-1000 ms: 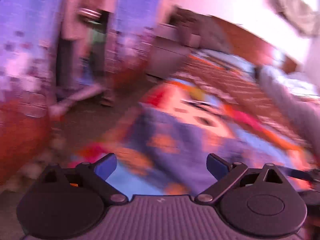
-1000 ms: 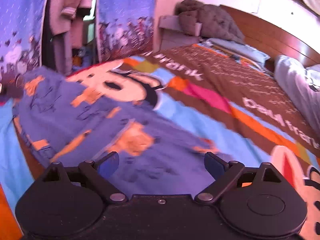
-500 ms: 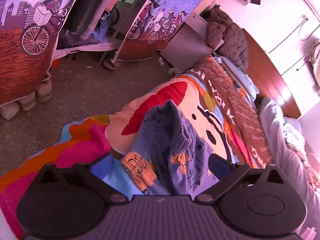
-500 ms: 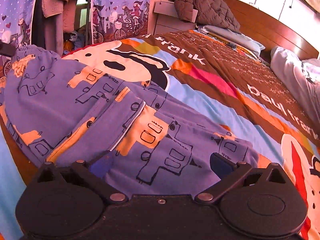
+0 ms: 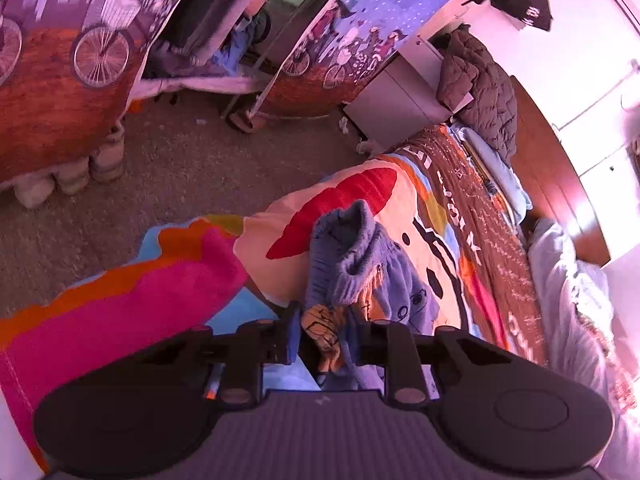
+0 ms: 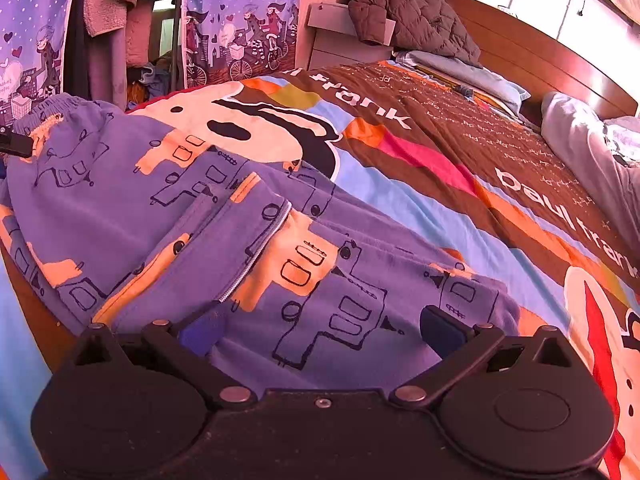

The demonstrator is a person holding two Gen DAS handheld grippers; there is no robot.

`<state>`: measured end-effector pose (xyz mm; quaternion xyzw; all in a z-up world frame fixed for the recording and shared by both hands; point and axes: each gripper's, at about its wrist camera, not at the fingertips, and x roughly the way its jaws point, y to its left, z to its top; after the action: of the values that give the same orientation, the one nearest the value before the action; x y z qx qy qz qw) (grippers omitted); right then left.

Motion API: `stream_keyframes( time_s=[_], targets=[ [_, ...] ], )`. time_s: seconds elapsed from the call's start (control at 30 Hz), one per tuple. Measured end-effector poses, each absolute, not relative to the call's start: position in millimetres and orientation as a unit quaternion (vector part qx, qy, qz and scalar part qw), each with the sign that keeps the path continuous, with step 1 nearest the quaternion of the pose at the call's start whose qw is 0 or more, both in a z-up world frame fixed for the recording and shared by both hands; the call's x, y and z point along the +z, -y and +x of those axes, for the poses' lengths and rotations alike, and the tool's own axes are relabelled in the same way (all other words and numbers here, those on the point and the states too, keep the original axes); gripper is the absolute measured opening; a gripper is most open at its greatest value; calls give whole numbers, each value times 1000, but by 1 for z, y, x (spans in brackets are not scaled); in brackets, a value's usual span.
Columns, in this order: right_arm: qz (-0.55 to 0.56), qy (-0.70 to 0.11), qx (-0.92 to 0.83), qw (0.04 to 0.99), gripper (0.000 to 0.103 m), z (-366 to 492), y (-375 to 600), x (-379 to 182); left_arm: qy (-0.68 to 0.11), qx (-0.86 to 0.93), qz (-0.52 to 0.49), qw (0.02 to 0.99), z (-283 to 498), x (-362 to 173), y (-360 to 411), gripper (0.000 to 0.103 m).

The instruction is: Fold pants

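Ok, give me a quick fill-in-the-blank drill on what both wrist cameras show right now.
1. The pants lie on a ____.
2. The left gripper is closing on the pants' ____ end.
3. The right gripper has its jaws ____ above the fabric.
4. A quilted jacket lies on the ____.

Missing: bed; waistband; open; nightstand

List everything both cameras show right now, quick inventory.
pants: one, blue with orange print, spread on the bed, waistband bunched at the left claw
bedspread: one, multicolour cartoon print, covering the bed
jacket: one, dark quilted, on the nightstand
nightstand: one, pale, beside the headboard
headboard: one, brown wood, far end
left claw: closing, pants fabric between its jaws
right claw: open, over the pants
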<state>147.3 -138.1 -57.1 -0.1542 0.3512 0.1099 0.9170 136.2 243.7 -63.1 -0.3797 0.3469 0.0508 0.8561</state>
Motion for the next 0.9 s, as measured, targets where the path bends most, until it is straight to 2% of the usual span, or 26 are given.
stream_keyframes(
  time_s=[0.2,0.47,0.53,0.6,0.63,0.77,0.9],
  targets=[
    [-154,-351,110,917,102,147,138,-57,-333,72,-298,892,136,-43,-217,15],
    [-136,-354,116,918,102,149,143,-57,-294,95,-179,934,139,10,-158,12],
    [-129,-345,121,922,100,147,144,-54,-287,88,-143,943,141,27,-137,12],
    [-109,-333,140,926,91,144,150,-48,-280,80,-111,950,144,43,-117,12],
    [-89,-323,154,930,91,143,156,-42,-278,77,-93,953,146,50,-107,12],
    [-19,-275,198,941,94,128,186,-16,-272,61,-34,960,150,71,-67,12],
    [-17,-252,213,944,97,112,219,6,-261,41,13,964,151,85,-24,12]
  ],
)
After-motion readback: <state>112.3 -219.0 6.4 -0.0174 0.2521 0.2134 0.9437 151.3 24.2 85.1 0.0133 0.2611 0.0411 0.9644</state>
